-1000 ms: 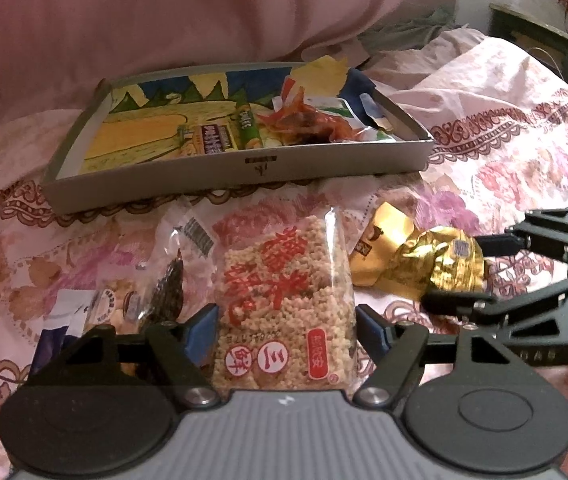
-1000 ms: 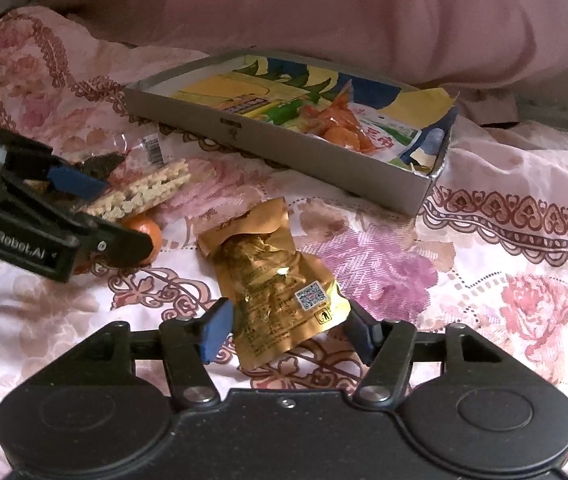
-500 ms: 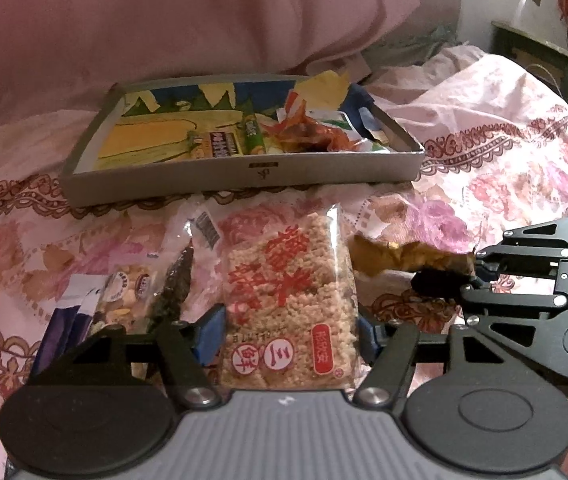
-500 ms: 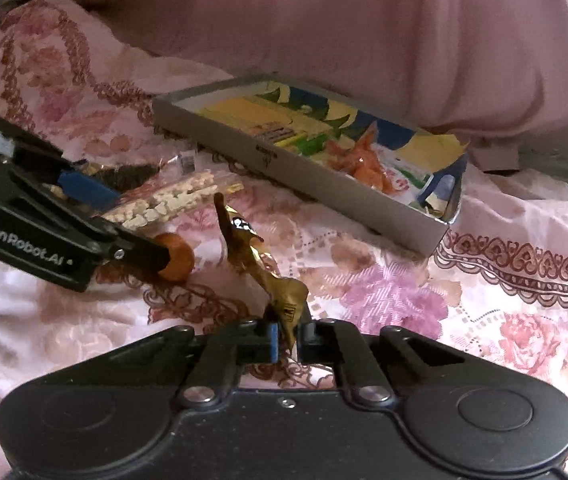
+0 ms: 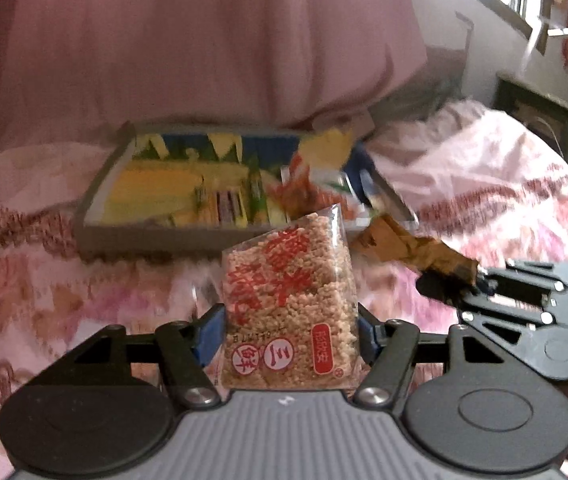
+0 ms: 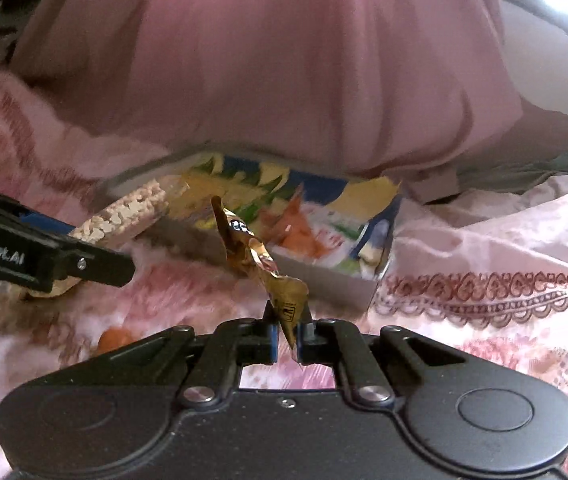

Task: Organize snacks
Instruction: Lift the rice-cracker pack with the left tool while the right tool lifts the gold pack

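Two grippers: both are holding snacks above the bedspread (image 5: 483,184).
Left gripper (image 5: 289,330): its blue pads are pressing the sides of a clear bag of puffed-rice cake (image 5: 289,304), which is tilting up off the bed.
Right gripper (image 6: 285,338): its jaws are nearly together and pinching the bottom corner of a crumpled gold packet (image 6: 260,260); the packet is hanging in the air near the box's front wall.
Box (image 5: 144,240): a shallow grey cardboard tray is lying at the far edge of the bed, against a pink pillow (image 5: 204,40); orange (image 6: 295,232) and green wrappers are lying in its right half, while its left half is showing only the yellow and blue printed lining.
Open room: bare bedspread is lying to the right of the box.
Surface: pink floral cloth with a dark red lace border (image 6: 483,296); a small orange ball (image 6: 114,338) is resting on it.
Writing: red Chinese characters on the rice bag; "nRobot.AI" on the left gripper's side; a QR code on the gold packet.
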A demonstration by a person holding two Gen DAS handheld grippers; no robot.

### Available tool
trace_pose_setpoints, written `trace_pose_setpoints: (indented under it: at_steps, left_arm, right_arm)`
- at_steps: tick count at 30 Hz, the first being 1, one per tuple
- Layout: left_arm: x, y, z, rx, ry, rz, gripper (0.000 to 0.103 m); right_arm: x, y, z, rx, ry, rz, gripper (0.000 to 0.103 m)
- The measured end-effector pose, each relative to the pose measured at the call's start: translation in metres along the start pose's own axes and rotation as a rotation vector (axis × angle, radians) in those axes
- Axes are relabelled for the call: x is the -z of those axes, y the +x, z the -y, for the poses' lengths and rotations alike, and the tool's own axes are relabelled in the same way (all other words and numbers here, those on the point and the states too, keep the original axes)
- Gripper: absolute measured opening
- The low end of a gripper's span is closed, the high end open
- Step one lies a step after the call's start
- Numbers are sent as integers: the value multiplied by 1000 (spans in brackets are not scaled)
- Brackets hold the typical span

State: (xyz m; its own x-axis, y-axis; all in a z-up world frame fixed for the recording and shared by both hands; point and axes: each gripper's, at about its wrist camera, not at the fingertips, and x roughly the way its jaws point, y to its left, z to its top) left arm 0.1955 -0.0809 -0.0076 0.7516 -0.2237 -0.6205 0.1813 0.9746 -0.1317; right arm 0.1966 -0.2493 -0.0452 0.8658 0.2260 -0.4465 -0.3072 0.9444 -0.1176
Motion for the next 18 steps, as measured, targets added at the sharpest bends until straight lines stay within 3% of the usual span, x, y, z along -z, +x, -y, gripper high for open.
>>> trace_pose_setpoints:
  at_steps: [8, 18]
  left_arm:
    - [-62, 29, -4, -81, 33, 61, 69]
    - [-108, 95, -11, -153, 0, 39, 69]
  right_arm:
    - [-30, 45, 25, 61, 80, 103, 8]
    - [-40, 95, 55, 105, 131, 83, 9]
